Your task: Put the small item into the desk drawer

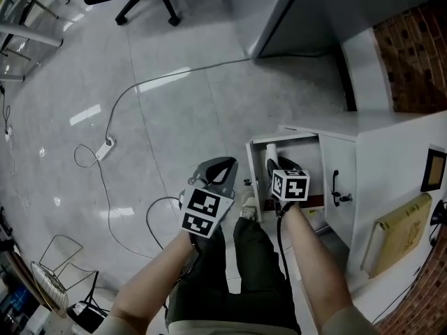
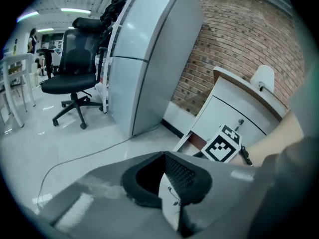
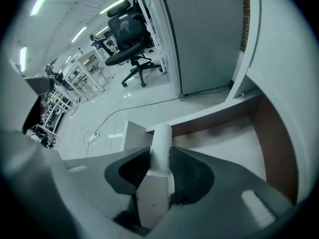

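Right gripper [image 3: 160, 161] is clamped on the small item [image 3: 161, 137], a pale, tube-like piece pinched between the dark pads with its rounded end poking out past the jaws. From the head view, the right gripper [image 1: 275, 166] is reaching into the mouth of the open drawer [image 1: 285, 139], and the small item [image 1: 271, 149] is pointing toward the far end. So the item is in the grip, hanging over the drawer's pale bottom [image 3: 227, 144] with brown walls beyond and to the right. Whether it touches that bottom, I can't tell. Over to the left gripper [image 2: 163, 169]: its jaws are pressed together on nothing at all. In the head view the left gripper [image 1: 218, 167] is parked just beside the drawer front, above the person's knee and clear of the action. Further out, the white desk [image 1: 394, 155] carries the drawer on its near side, and a cable [image 1: 133, 91] snakes across the shiny floor [image 1: 181, 110]. As for the score, the drawer stands open and the item has been brought to it, so the carrying looks done. What's left, by my reading, is to lower it, let the jaws part, draw the gripper out, and perhaps push the drawer shut.
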`<state>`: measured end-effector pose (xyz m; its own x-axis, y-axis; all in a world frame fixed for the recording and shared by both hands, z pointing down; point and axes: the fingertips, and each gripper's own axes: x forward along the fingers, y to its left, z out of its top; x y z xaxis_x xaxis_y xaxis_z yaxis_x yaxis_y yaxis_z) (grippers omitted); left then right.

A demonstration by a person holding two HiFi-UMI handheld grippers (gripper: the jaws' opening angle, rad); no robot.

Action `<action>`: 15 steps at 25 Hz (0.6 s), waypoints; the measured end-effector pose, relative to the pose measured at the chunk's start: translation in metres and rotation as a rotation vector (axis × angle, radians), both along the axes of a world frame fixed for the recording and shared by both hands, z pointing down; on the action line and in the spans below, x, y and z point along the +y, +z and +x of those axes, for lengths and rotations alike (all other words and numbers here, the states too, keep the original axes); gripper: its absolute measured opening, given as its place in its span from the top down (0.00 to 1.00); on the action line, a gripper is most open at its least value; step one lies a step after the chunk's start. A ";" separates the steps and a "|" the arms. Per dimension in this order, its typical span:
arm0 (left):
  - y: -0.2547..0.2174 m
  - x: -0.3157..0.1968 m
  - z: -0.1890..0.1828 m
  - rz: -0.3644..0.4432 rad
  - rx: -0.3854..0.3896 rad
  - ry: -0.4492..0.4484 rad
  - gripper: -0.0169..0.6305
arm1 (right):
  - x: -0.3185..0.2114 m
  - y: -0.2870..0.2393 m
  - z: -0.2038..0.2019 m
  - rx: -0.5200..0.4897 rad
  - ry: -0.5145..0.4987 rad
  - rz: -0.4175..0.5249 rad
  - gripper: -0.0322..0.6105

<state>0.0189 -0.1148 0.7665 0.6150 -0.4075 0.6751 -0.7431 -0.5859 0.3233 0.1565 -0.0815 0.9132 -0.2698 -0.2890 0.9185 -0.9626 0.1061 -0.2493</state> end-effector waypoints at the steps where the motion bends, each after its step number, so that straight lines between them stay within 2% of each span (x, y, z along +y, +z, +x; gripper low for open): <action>1: 0.008 0.001 0.001 -0.006 0.003 -0.001 0.97 | 0.000 0.011 0.001 0.002 0.004 -0.004 0.75; 8: 0.043 0.007 -0.002 -0.012 -0.019 -0.004 0.97 | -0.003 0.052 0.002 -0.023 0.049 -0.018 0.73; 11: 0.041 0.010 -0.004 -0.013 -0.015 -0.008 0.97 | -0.003 0.042 0.006 -0.025 0.077 -0.007 0.77; 15: 0.015 0.008 -0.009 0.010 -0.017 0.004 0.97 | -0.002 -0.001 0.003 -0.046 0.094 0.034 0.84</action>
<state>0.0101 -0.1067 0.7817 0.6049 -0.4119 0.6815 -0.7461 -0.5921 0.3045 0.1597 -0.0839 0.9126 -0.2816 -0.3461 0.8949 -0.9563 0.0248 -0.2914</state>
